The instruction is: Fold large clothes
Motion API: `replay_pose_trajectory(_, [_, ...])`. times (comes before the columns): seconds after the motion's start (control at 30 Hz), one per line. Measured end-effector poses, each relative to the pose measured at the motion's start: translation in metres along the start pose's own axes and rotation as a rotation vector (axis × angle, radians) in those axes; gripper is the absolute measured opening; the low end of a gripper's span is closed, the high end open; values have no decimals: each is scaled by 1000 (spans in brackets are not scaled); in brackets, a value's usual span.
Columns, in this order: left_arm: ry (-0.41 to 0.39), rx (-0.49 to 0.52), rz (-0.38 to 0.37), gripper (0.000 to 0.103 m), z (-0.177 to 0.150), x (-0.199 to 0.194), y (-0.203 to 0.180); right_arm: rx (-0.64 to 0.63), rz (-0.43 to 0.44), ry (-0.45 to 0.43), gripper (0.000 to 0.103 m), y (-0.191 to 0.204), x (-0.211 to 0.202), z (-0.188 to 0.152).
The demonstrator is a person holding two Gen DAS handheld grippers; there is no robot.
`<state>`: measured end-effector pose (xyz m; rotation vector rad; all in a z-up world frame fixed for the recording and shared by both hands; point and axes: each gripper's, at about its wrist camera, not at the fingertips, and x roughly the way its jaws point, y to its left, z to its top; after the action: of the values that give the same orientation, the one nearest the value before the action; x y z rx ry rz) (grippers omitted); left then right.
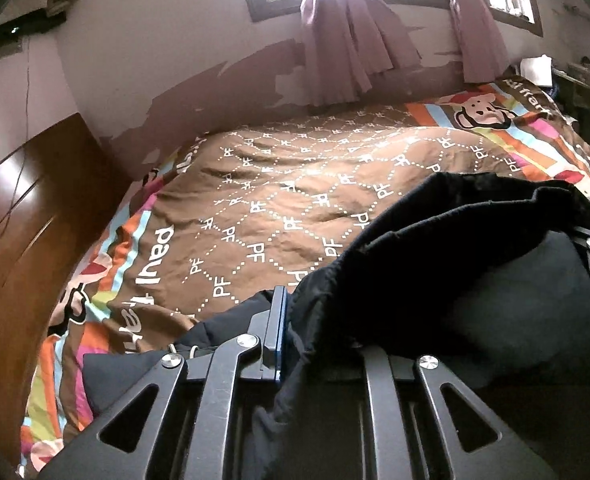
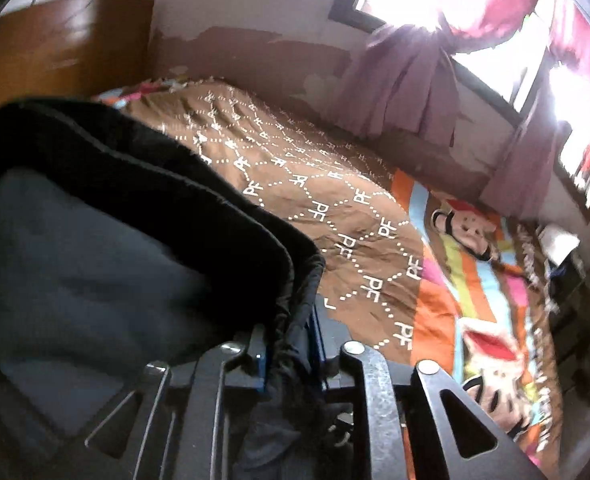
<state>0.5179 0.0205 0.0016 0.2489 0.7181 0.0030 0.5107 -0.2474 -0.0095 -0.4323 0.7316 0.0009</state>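
Bed: the bed (image 1: 279, 200) with its brown quilted cover, printed with dotted diamonds and "PF" letters, spreads wide and bare ahead of both sets of jaws; striped cartoon borders run along its near-left and far-right edges.
Bounds: a wall with peeling paint (image 1: 167, 92) closes the far edge of the bed; a glossy wooden headboard (image 1: 27, 208) stands to the left of the left jaws.
Window: the window (image 2: 447, 4) is blown out by glare; mauve curtains (image 1: 343, 48) hang knotted down to the far bed edge.
Garment: a large dark garment (image 1: 435, 248), black fleecy outside with a smoother grey-blue padded lining, is lifted off the bed between the two grippers, its rolled hem arching across both views.
Left gripper: the left gripper (image 1: 291, 332) has its jaws pinching a fold of the garment; only the blue-edged left finger shows, the other is buried under cloth.
Right gripper: the right gripper (image 2: 291, 332) has its jaws pinching the gathered black hem; the view is motion-blurred.
Cut off: the garment's lower part falls below both frames; its full shape cannot be made out.
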Motion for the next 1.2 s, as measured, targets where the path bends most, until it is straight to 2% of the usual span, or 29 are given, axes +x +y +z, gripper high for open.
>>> replay_pose_trajectory(0.1, [-2, -52, -20, 13, 2, -3, 7, 1, -25, -19, 54, -10, -9, -6])
replay_pose_trajectory(0.13, [1, -64, -31, 14, 3, -4, 9, 17, -33, -35, 69, -14, -15, -8])
replay_pose_trajectory(0.17, [2, -67, -37, 14, 3, -5, 11, 33, -38, -49, 75, -18, -20, -9])
replay_pose_trajectory(0.23, [-3, -63, -45, 18, 3, -9, 11, 83, -22, -70, 76, -28, -30, -11])
replay_pose_trajectory(0.3, [-26, -65, -43, 27, 3, -14, 14, 140, 9, -82, 77, -38, -36, -12])
replay_pose_trajectory(0.37, [-42, -91, -65, 36, 5, -18, 21, 205, 33, -101, 87, -45, -42, -13])
replay_pose_trajectory(0.43, [-41, -147, -116, 37, 7, -21, 31, 264, 68, -105, 92, -50, -43, -13])
replay_pose_trajectory(0.5, [-25, -186, -145, 39, 9, -22, 38, 307, 105, -78, 92, -52, -43, -11])
replay_pose_trajectory(0.6, [-48, -181, -139, 46, 9, -32, 39, 327, 136, -81, 93, -49, -49, -10])
replay_pose_trajectory(0.73, [-140, -231, -151, 78, 4, -56, 48, 328, 174, -77, 95, -43, -59, -14])
replay_pose_trajectory(0.83, [-152, -292, -207, 80, -2, -70, 57, 328, 222, -62, 95, -37, -69, -23])
replay_pose_trajectory(0.9, [-145, -290, -237, 80, -12, -77, 55, 336, 276, -43, 95, -30, -77, -32])
replay_pose_trajectory(1.03, [-137, -212, -281, 80, -39, -89, 40, 310, 347, -1, 96, -11, -91, -54])
replay_pose_trajectory(1.2, [-66, -102, -360, 80, -82, -89, 13, 264, 416, 61, 96, 8, -96, -74])
